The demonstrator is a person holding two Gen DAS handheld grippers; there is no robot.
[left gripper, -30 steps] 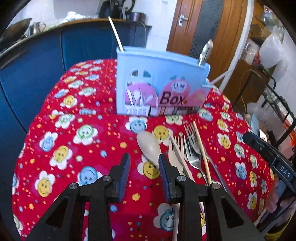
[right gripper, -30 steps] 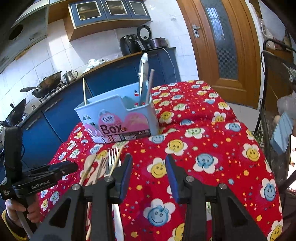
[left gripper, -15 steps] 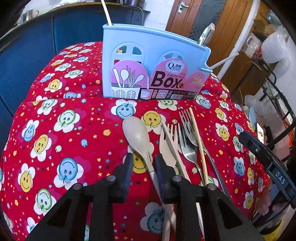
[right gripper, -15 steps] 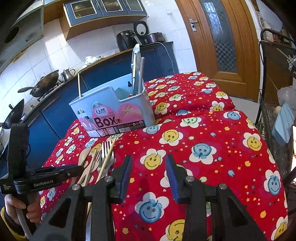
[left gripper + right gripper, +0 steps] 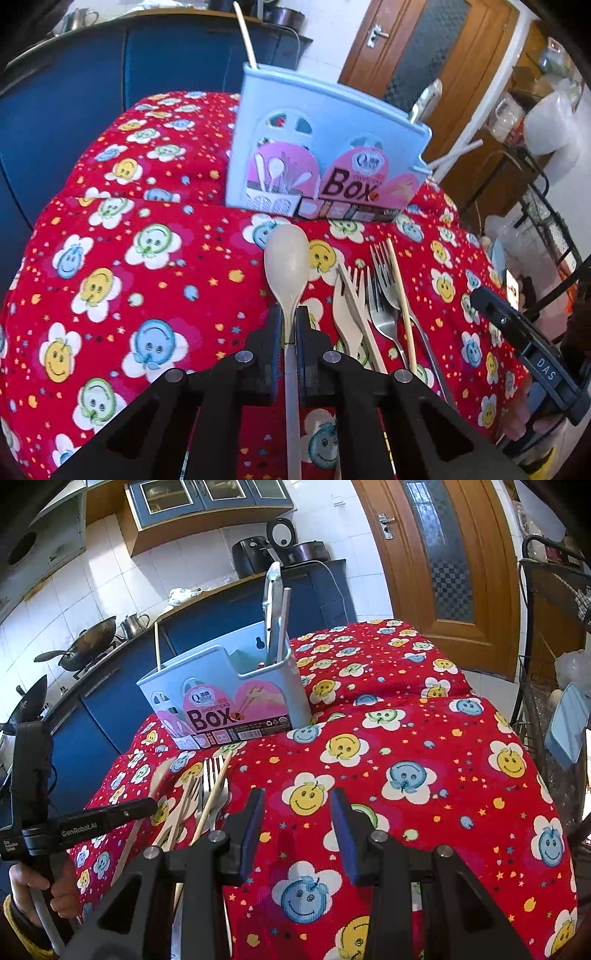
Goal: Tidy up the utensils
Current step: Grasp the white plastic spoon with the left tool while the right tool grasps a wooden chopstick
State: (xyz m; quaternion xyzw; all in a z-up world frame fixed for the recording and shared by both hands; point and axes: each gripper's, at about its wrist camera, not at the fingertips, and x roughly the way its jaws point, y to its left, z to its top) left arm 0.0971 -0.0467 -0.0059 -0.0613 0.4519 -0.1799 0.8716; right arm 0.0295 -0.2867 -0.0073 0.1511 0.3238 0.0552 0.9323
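Observation:
My left gripper (image 5: pixel 289 317) is shut on the neck of a cream spoon (image 5: pixel 288 260), its bowl pointing toward the light blue utensil box (image 5: pixel 321 155). Right of it on the red cloth lie a cream fork (image 5: pixel 347 314), metal forks (image 5: pixel 382 295) and a chopstick (image 5: pixel 400 295). The box (image 5: pixel 225 698) holds a chopstick at its left end and a metal utensil (image 5: pixel 273 605) with another stick at its right end. My right gripper (image 5: pixel 297 812) is open and empty over the cloth, right of the utensil pile (image 5: pixel 207 794).
The table has a red smiley-flower cloth (image 5: pixel 406 775). Blue kitchen cabinets (image 5: pixel 74 92) stand behind it, with a wok (image 5: pixel 88 642) on the stove. A wooden door (image 5: pixel 443 554) and a wire rack (image 5: pixel 554 664) are to the right.
My left gripper moved forward over the spoon's handle and closed on its neck. The right gripper stayed open and shifted only slightly.

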